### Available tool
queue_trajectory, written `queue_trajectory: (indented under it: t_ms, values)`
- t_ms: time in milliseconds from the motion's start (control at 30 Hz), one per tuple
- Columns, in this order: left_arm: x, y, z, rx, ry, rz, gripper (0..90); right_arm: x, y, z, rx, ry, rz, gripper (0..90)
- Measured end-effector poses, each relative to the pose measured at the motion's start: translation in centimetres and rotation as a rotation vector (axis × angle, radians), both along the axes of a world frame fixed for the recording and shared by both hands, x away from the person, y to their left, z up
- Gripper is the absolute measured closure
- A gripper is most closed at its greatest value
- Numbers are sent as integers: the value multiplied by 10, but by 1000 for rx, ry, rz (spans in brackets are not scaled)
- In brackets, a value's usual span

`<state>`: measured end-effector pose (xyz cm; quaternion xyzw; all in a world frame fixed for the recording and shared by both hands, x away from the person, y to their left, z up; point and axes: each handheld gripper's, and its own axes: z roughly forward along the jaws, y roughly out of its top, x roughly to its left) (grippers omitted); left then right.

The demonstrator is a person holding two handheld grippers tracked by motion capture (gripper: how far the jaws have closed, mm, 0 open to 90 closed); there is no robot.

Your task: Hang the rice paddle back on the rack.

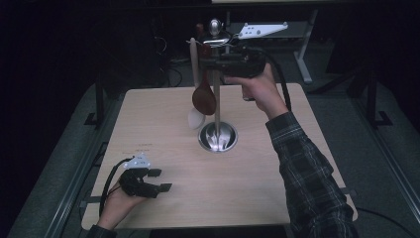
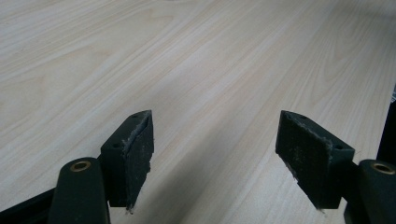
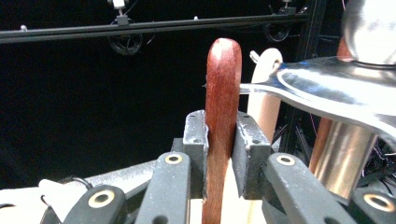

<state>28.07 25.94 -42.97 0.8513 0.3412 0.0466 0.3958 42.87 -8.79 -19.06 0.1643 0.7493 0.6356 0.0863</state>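
A dark red-brown wooden spoon point(image 1: 204, 96) hangs bowl-down beside the pole of a metal utensil stand point(image 1: 217, 134). My right gripper point(image 1: 203, 62) is held high near the stand's top and is shut on the spoon's handle point(image 3: 223, 93), whose rounded end pokes up above the pads. A pale wooden spoon point(image 1: 193, 54) hangs just behind it, its handle point(image 3: 264, 105) looped on the stand's shiny arm point(image 3: 336, 88). At the table's near left corner my left gripper point(image 1: 161, 180) rests low, open, with bare wood between its fingers point(image 2: 135, 144).
The light wooden table point(image 1: 163, 144) carries the stand's round steel base near its middle. Dark floor, cables and frame legs surround the table. A metal rail point(image 3: 154, 25) crosses the dark background behind the stand.
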Motion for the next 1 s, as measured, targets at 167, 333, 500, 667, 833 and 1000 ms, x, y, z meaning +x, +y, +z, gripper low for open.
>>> queue_trajectory:
  t_ms: [167,333,500,667,833,1000]
  values:
    - [0,-2,-1,7,1,-6,271,6,-3,-3,-8,9,-15,767]
    - [0,-2,-2,9,1,-8,268,3,-3,-6,-11,-10,-28,741]
    - [-1,-3,-2,12,-2,-3,260,1,-7,-8,-11,-17,-51,669]
    - [-1,-6,-4,20,-4,-10,255,-2,-14,-13,-24,-19,-73,617]
    - [-1,-7,-5,32,-5,-17,252,-10,-24,-20,-30,-26,-89,572]
    - [0,-6,-3,33,-18,-15,252,-19,-34,-32,-48,-27,-106,502]
